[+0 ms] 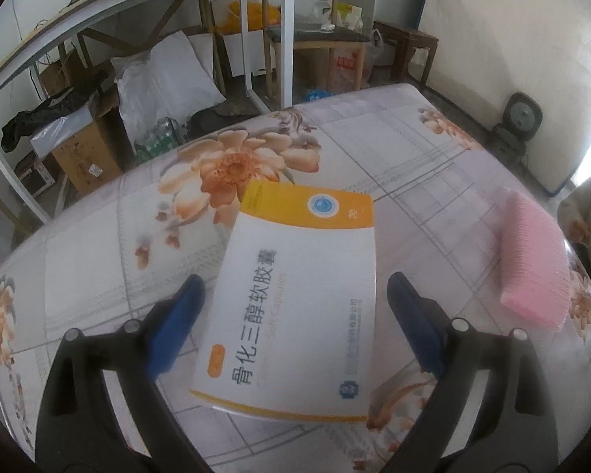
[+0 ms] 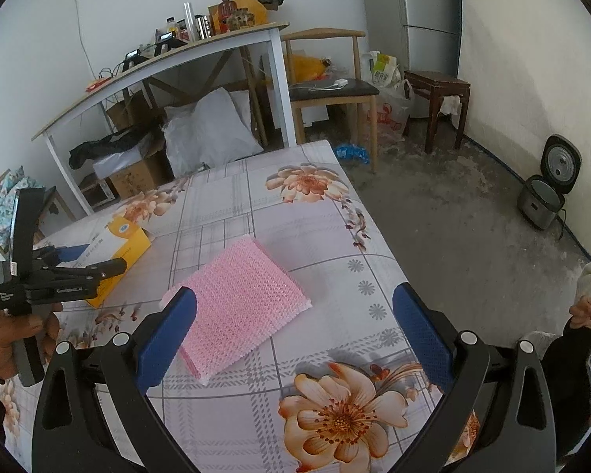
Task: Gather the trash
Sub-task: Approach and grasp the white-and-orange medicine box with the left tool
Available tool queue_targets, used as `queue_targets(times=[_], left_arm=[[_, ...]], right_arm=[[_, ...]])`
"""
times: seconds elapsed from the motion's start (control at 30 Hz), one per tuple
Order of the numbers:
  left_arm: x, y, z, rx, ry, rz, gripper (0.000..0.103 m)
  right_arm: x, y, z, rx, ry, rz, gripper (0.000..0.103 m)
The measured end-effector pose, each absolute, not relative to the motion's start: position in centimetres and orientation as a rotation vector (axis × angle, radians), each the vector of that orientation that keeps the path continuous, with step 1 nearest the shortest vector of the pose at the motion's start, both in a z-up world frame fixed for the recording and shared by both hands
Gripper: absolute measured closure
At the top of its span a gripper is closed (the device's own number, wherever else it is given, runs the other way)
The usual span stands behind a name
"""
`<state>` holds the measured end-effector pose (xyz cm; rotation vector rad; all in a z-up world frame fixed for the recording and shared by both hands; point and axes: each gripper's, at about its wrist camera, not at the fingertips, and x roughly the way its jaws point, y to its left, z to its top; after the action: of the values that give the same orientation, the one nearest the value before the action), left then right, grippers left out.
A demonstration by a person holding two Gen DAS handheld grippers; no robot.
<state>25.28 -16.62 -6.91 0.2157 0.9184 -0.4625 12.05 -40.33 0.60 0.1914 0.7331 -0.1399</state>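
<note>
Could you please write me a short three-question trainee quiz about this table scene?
1. True or false: the left gripper has closed its fingers on the medicine box.
2. Which item lies in front of the right gripper: (a) the box, (b) the pink foam pad, (c) a cup?
3. What pattern covers the tablecloth?

Key: 1. False; the fingers straddle it, open. 2. b. 3. Flowers on a grid.

So the medicine box [image 1: 291, 299] sits mid-frame on the table [image 1: 374, 138] in the left wrist view, foam pad [image 1: 532, 260] off to its right, desk [image 1: 98, 4] and chair [image 1: 315, 35] behind.
</note>
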Motion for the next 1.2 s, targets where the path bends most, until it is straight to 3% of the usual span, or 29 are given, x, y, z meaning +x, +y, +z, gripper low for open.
queue_targets(times=[1.2], left_arm=[[25.57,-17.51,-7.81,0.256,0.936,-0.484,0.013]], right_arm=[[12.41,-39.97,0.08,0.190,0.748,-0.145,0.006]])
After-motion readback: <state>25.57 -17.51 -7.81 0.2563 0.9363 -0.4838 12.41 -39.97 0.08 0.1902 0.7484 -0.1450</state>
